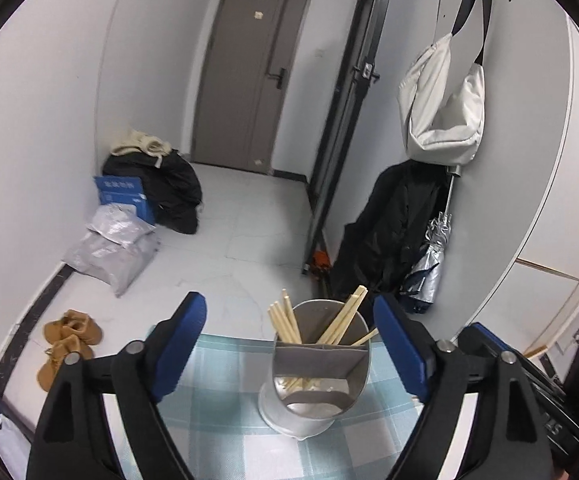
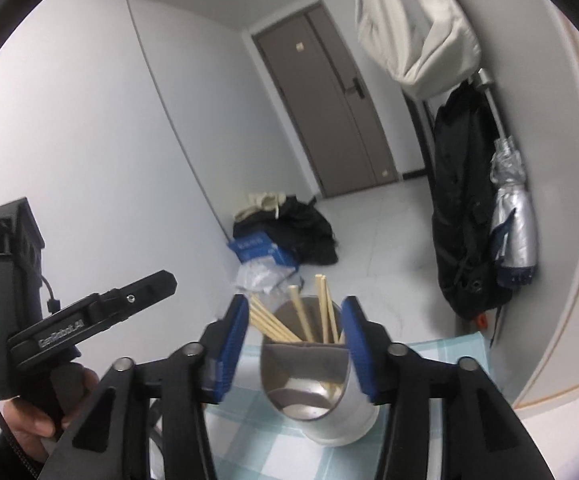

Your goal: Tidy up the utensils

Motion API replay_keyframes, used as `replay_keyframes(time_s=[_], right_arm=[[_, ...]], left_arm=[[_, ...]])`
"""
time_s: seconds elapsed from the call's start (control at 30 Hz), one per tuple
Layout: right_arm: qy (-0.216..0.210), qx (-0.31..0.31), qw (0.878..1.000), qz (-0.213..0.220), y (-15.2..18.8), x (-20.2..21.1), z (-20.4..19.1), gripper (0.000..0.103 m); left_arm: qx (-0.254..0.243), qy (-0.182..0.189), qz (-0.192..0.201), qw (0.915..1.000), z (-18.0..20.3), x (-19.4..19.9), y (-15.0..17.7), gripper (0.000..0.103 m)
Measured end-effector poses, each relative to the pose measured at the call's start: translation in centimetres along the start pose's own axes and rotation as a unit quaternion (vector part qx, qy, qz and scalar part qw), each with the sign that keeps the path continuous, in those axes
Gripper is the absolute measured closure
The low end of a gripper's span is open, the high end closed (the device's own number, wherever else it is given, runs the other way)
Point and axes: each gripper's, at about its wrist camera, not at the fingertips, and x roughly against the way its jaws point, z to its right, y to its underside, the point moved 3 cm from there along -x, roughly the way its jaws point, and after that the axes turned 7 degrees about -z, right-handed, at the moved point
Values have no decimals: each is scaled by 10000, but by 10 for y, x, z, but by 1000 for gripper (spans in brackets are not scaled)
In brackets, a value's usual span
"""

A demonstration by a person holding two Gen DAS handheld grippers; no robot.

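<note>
left gripper (image 1: 289, 344) spread wide, blue pads (image 1: 183, 344) well clear on either side of the metal utensil holder (image 1: 317, 396), nothing pinched. pointed forward and tipped somewhat down toward the tabletop. right gripper (image 2: 295, 344) parted about halfway, blue pads (image 2: 355, 346) flanking the same holder's rim; right-hand pad just beside the rim, contact impossible to tell, left-hand pad apart from it with chopstick tips in front. also angled slightly down.

seen from the right wrist view, left hand (image 2: 37, 416) wrapped round the handle of the left gripper's black body, low at the left edge, body aimed toward the holder.

holder upright on a pale blue checked tablecloth (image 1: 217, 420), near the table's far edge, mouth up, split by a grey divider (image 1: 321, 356) into a far and a near compartment. wooden chopsticks (image 1: 285, 322) standing in the far compartment, long axes near vertical, tips up and fanned: one bunch leaning left, another leaning right. near compartment showing only shiny metal with reflections.

beyond the table: white tiled floor, grey door (image 1: 249, 80) at the end of the hall. black clothing pile (image 1: 169, 188) with a blue box (image 1: 123, 196) and grey mail bags (image 1: 113, 248) by the left wall, tan shoes (image 1: 69, 340) nearer. white bag (image 1: 441, 112) hanging on the right wall above a black backpack (image 1: 393, 224) and a folded silver umbrella (image 1: 429, 256).
</note>
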Motion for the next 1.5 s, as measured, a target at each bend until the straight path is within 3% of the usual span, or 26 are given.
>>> replay_keyframes(time_s=[0.13,0.3,0.4,0.7,1.5], right_arm=[[19,155,9997,169,9,20,-10,45],[100,284,9987,422,24,42,-16,29],[162,408,9980,458,34,46,-19,27],[611,589,9939,708,59,59,-19,3],[631,497,9940,745,66,65,-12,1]], left_arm=[[-55,-212,203,9996,4,19,9,13],[-84,-299,484,9983,5,37,23,7],[-31,-409,569,9975,2,42,33,3],[71,-644,504,9966,-8,42,60,2],[18,-836,627,9945,-8,53,75,2]])
